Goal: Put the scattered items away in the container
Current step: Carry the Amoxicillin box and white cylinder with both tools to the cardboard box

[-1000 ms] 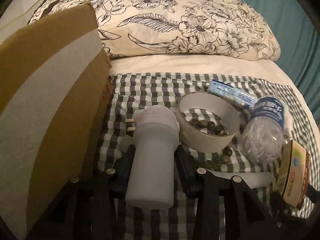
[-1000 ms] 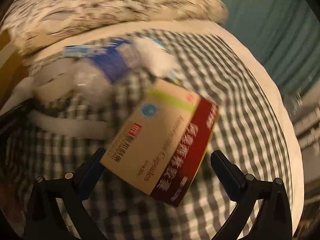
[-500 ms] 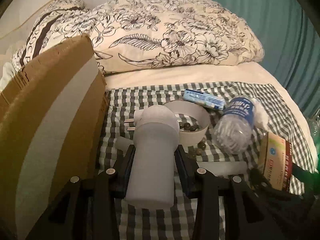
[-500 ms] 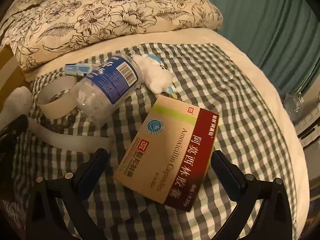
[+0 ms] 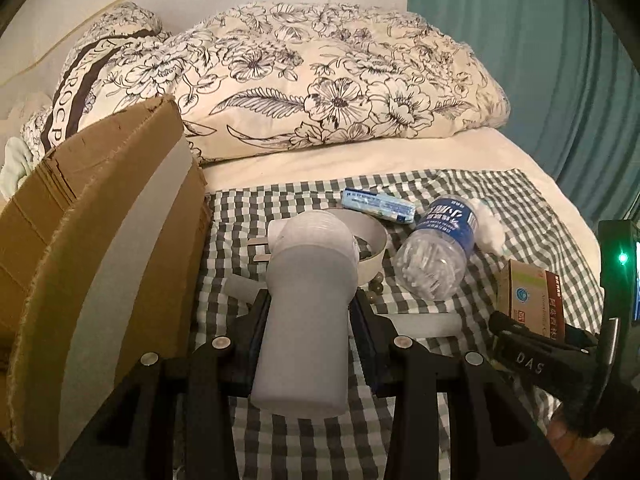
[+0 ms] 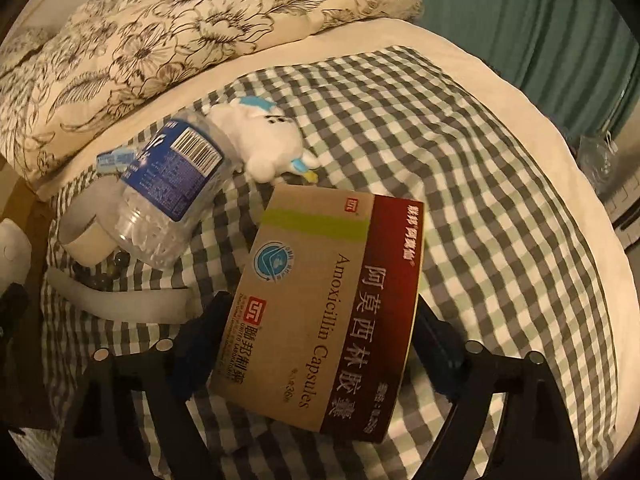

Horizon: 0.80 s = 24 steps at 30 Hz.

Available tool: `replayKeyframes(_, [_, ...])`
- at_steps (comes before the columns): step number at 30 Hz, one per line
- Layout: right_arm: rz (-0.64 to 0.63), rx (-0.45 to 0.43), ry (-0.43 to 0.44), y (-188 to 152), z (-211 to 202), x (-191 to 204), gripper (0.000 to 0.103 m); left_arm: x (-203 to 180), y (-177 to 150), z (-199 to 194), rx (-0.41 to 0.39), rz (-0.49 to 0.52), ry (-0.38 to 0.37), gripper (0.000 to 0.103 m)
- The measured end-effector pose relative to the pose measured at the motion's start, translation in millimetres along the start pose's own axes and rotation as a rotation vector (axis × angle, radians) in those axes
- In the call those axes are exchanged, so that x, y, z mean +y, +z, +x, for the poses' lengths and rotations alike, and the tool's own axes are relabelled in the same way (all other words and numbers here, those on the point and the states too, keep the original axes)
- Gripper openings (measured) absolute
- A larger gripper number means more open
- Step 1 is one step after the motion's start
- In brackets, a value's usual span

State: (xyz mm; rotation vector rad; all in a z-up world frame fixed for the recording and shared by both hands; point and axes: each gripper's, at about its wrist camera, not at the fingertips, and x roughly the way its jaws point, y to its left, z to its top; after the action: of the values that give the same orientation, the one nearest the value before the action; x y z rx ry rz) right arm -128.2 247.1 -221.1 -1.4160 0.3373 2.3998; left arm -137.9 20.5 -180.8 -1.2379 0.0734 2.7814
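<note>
Bed: right tongs (image 6: 316, 344) closing around medicine box (image 6: 320, 304)

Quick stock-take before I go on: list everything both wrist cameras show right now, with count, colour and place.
white plug adapter: 1, white, clamped in the left gripper
medicine box: 1, tan and dark red, on the checked cloth between the right gripper's closing jaws
plastic bottle: 1, clear with blue label, lying beside the tape roll
tape roll: 1, white, mid cloth behind the adapter
beads: several, dark, at the roll's foot
blue packet: 1, behind the roll
plush toy: 1, white, at the bottle's neck
cardboard box: 1, brown, left
checked cloth: 1, green and white, over the bed
floral pillow: 1, at the back
left gripper: black
right gripper: black
</note>
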Motion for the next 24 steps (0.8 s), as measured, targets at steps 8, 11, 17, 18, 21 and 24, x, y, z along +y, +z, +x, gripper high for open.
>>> replayKeyframes(8, [0.02, -0.089, 0.042, 5, -42, -16, 0.081, 3, 3, -26, -0.042, -0.004, -0.008, 0.039])
replayKeyframes(11, [0.022, -0.117, 0.061, 6, -58, -17, 0.081, 7, 5, -40, -0.064, -0.008, -0.009, 0.039])
replayKeyframes(17, [0.004, -0.177, 0.076, 5, -89, -19, 0.081, 15, 8, -67, -0.103, -0.018, -0.004, 0.039])
replayKeyframes(18, [0.003, -0.184, 0.082, 5, -94, -19, 0.081, 16, 8, -71, -0.109, -0.02, -0.002, 0.039])
replayKeyframes(21, [-0.006, -0.214, 0.117, 1, -113, -20, 0.081, 20, 10, -86, -0.133, -0.026, 0.0, 0.04])
replayKeyframes(24, [-0.038, -0.257, 0.129, -3, -132, -17, 0.081, 22, 11, -102, -0.156, -0.027, 0.005, 0.04])
